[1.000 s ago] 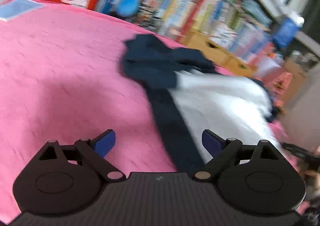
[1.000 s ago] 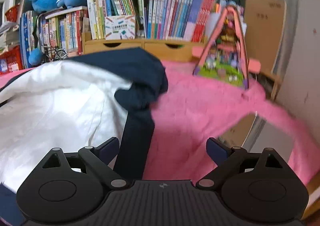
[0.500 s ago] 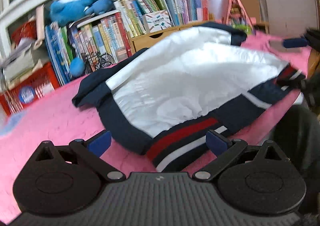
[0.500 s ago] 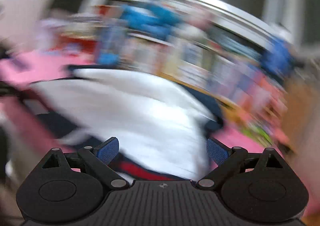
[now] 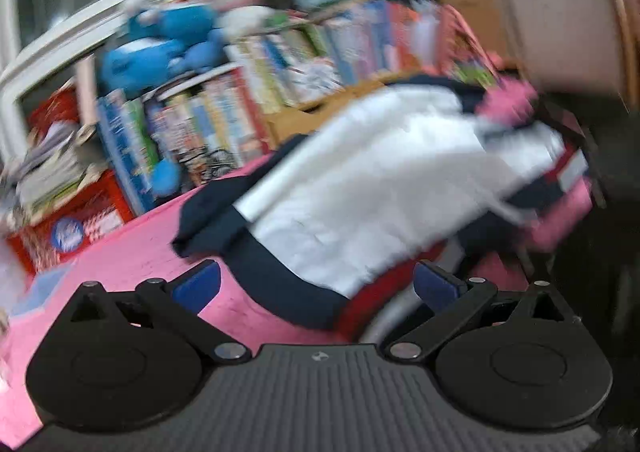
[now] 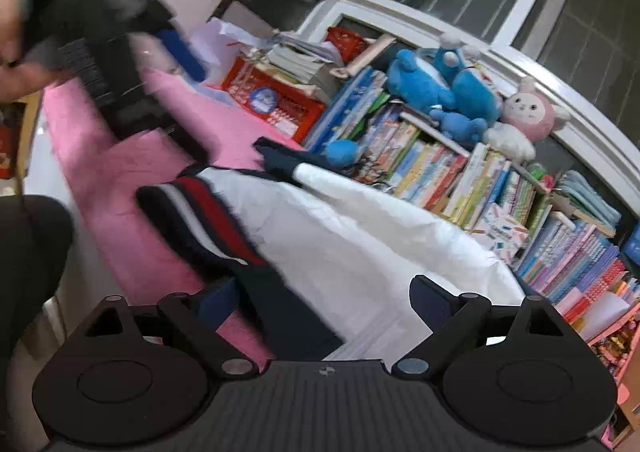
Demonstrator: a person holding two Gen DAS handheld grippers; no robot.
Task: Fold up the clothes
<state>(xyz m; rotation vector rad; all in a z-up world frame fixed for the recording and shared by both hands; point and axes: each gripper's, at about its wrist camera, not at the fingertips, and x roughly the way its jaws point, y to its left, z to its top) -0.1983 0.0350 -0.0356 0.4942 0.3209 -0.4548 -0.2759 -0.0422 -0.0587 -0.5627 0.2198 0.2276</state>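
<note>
A white jacket (image 6: 360, 244) with navy sleeves and a red, white and navy striped hem (image 6: 200, 208) lies spread on the pink bed cover (image 6: 120, 172). My right gripper (image 6: 324, 296) is open just over the jacket's near edge, with navy and white cloth between its spread fingers. In the blurred left wrist view the jacket (image 5: 360, 188) fills the middle. My left gripper (image 5: 316, 286) is open with the navy edge and hem corner (image 5: 360, 312) showing between its fingers. The left gripper (image 6: 120, 64) also appears at the right view's upper left, held by a hand.
A long bookshelf (image 6: 460, 172) packed with books runs behind the bed, with blue and pink plush toys (image 6: 440, 84) on top and a red crate (image 6: 276, 100) at its left end. A person's dark-clad leg (image 6: 32, 252) stands at the bed's edge. Bare pink cover (image 5: 120, 264) lies left of the jacket.
Both views have swung round to face the jacket from its hem side. The left gripper has come closer to the striped hem. Both grippers stay open.
</note>
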